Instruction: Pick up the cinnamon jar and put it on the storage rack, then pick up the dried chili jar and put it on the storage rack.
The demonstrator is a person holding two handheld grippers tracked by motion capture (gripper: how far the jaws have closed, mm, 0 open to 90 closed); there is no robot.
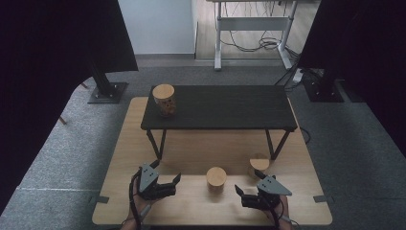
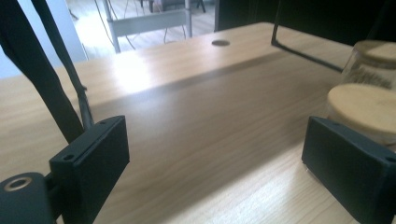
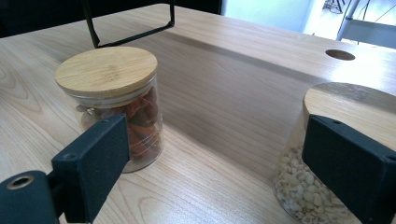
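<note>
- The glass jar with a round bamboo lid and reddish-orange pieces inside (image 1: pixel 216 179) stands upright on the light wooden table (image 1: pixel 191 153), near its front edge, between my two grippers; in my right gripper view the same jar (image 3: pixel 112 105) sits left of centre, just beyond my left-hand finger (image 3: pixel 95 163).
- A second glass jar with a bamboo lid, filled with pale grains (image 1: pixel 259 166), stands just to the right of the first and slightly farther back, beside a leg of the shelf; in my right gripper view it (image 3: pixel 322 154) is partly behind my other finger.
- My right gripper (image 1: pixel 248 195) rests low at the table's front, fingers spread wide, holding nothing, pointing between the two jars.
- My left gripper (image 1: pixel 173 184) also hovers with fingers wide apart and empty; its view catches both lids at the right edge, the nearer one (image 2: pixel 362 109) just behind a finger.
- A third lidded jar with brownish contents (image 1: pixel 164 99) already stands on the left end of the low black shelf (image 1: pixel 220 108) on thin black legs.
- I judge this the approach step: no jar is gripped yet, and the work looks like lifting jars up onto the shelf.
- Next I would need to pick one jar, centre it between my fingers below the lid, and close squarely without nudging its neighbour.
</note>
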